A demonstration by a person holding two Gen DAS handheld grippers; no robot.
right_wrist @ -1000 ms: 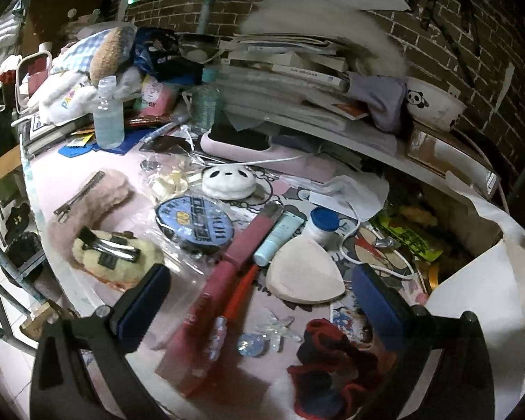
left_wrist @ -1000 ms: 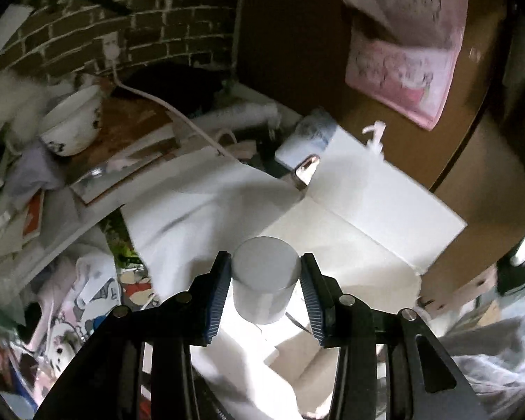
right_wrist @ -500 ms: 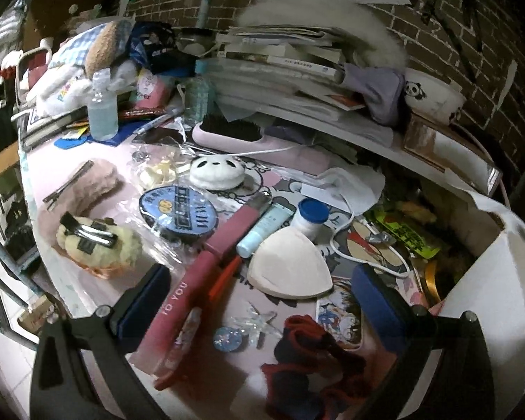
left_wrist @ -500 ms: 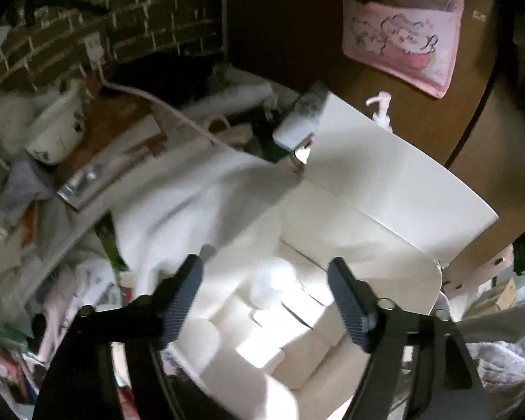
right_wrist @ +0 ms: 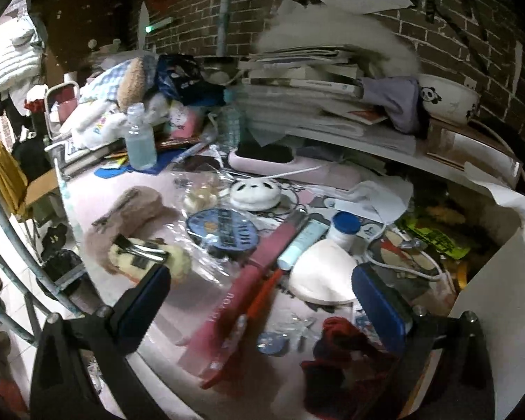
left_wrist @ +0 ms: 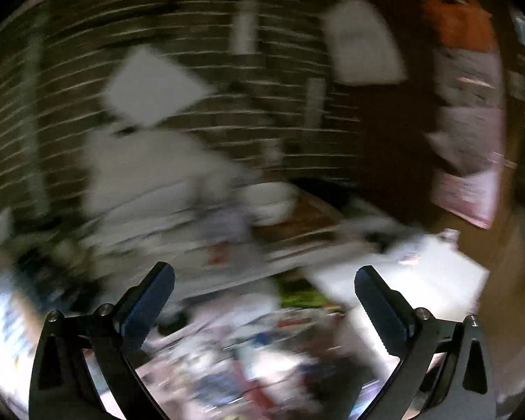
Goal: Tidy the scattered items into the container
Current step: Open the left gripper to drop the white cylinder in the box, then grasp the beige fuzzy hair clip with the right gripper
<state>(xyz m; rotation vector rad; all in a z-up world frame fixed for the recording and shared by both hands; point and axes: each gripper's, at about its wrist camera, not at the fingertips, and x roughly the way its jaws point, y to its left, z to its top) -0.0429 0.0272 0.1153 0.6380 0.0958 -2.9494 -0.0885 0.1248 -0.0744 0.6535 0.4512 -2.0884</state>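
In the left wrist view everything beyond the tool is smearing with motion blur; the left tongs (left_wrist: 264, 294) are standing wide apart with nothing between them, in the lower middle of the frame. Behind them a brick wall (left_wrist: 192, 35) is filling the upper half, and the white container (left_wrist: 434, 276) is showing as a bright blurred patch at the right edge, just above the right finger. In the right wrist view the right tongs (right_wrist: 260, 292) are also gaping wide and holding nothing, hanging over the cluttered pink counter (right_wrist: 91, 192). Between and just above the fingers a long red case (right_wrist: 259, 273) is lying diagonally, with a white triangular pad (right_wrist: 320, 273) beside it, a pale blue tube (right_wrist: 302, 238) and a blue-capped jar (right_wrist: 344, 229) above that. A dark red scrunchie (right_wrist: 346, 346) is sitting at the lower right, near the white container wall (right_wrist: 500, 301) along the right edge.
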